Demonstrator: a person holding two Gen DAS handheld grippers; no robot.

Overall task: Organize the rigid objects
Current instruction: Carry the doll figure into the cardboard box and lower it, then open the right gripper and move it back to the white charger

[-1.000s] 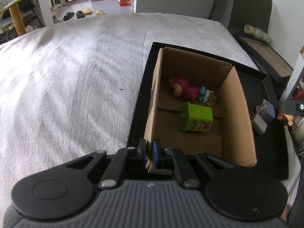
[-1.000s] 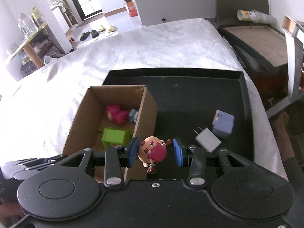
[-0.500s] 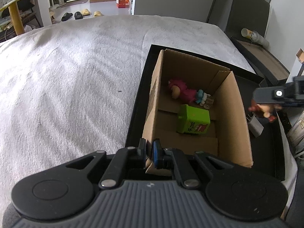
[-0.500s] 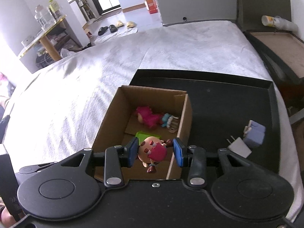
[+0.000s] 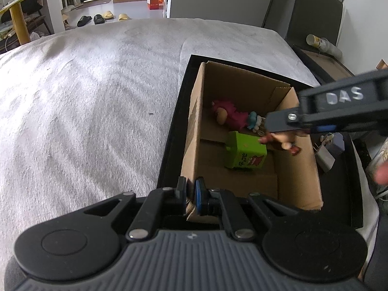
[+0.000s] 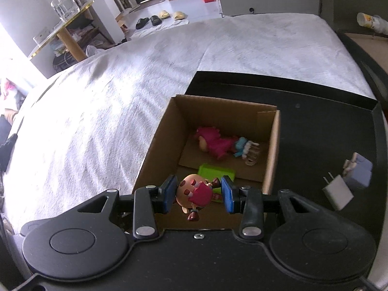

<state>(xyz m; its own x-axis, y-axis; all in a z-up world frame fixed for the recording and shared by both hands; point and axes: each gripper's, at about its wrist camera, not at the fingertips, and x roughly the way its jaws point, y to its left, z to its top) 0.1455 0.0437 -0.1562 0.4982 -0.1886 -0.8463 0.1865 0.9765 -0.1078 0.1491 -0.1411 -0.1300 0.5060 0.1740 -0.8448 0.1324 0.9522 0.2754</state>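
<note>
Clamping the near left corner of an open brown cardboard box [image 5: 245, 97], the left gripper [image 5: 190, 192] has its fingers pressed together on the thin cardboard wall. The box stands in the left part of a shallow black tray [image 6: 327, 111], which lies on a pale grey textured bed cover [image 5: 97, 97].

Held above the box's near end, the right gripper [image 6: 198, 194] pinches a small round-headed toy figurine with red hair and brown shoes [image 6: 195, 192] between its blue-padded fingers [image 6: 168, 194]; the pads press on the figurine from either side. From the left wrist camera the same gripper reaches in from the right over the box's right wall, the figurine [image 5: 281, 141] hanging under it, though motion blur makes its outline soft there.

Inside the box, a doll with shaggy magenta hair and a light blue skirt [image 6: 218, 143] lies on its side at the far end. A lime green rectangular carton with a printed cartoon label [image 5: 245, 151] lies nearer, just below the held figurine.

On the bare right part of the tray, well apart from the box, rest a white two-pronged plug adapter [image 6: 337, 192] and, just beyond it, a pale lilac plug block [image 6: 361, 171].

Slippers [image 6: 160, 17] line the floor beyond the bed.
</note>
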